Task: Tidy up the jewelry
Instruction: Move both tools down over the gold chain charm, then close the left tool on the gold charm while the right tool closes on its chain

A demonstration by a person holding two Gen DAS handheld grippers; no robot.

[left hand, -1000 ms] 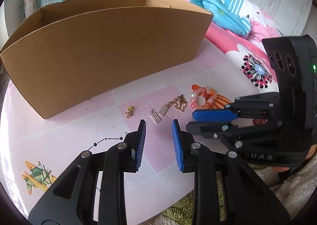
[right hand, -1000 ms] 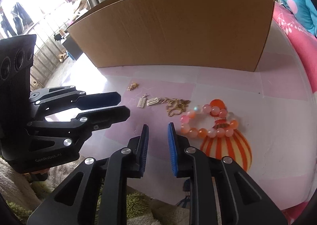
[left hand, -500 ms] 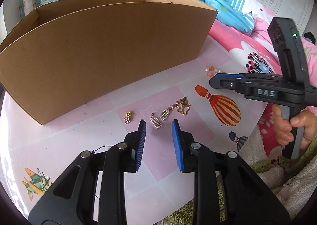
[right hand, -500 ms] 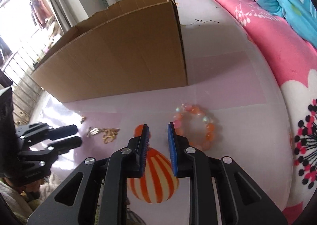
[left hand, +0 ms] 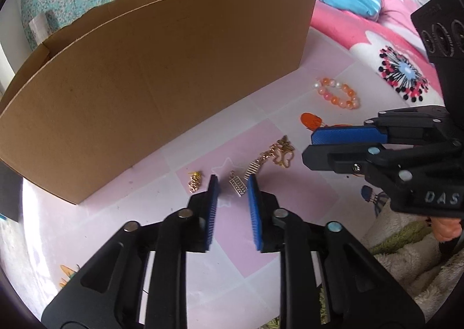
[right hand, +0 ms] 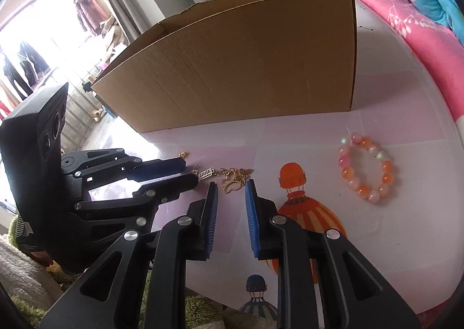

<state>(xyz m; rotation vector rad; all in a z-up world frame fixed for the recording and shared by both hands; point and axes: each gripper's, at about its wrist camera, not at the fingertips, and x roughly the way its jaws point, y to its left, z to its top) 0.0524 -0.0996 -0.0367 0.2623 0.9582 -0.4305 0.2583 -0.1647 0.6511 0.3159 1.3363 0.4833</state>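
My left gripper (left hand: 233, 181) points down at the table, and its jaws are closing. A small gold rectangular charm (left hand: 237, 186) lies between them without the pads pressing on it. The charm belongs to a gold chain with a butterfly pendant (left hand: 282, 155). A small gold earring (left hand: 194, 182) lies just left of the left finger. My right gripper (right hand: 231, 184) hovers over the butterfly pendant (right hand: 233, 179) with a narrow gap and nothing held. An orange and pink bead bracelet (right hand: 387, 178) lies to the right, near the corner of the cardboard box (right hand: 246, 68).
The open cardboard box (left hand: 159, 68) stands behind the jewelry on the pink and white table (left hand: 261, 242), which has balloon prints (right hand: 293, 178). A bed with a pink cover (left hand: 377, 47) lies beyond. A fluffy rug (left hand: 406, 256) shows below the table's edge.
The bead bracelet went from beside the butterfly pendant to a spot farther right. The right gripper swung away, then back over the chain. The left gripper moved forward around the charm and narrowed.
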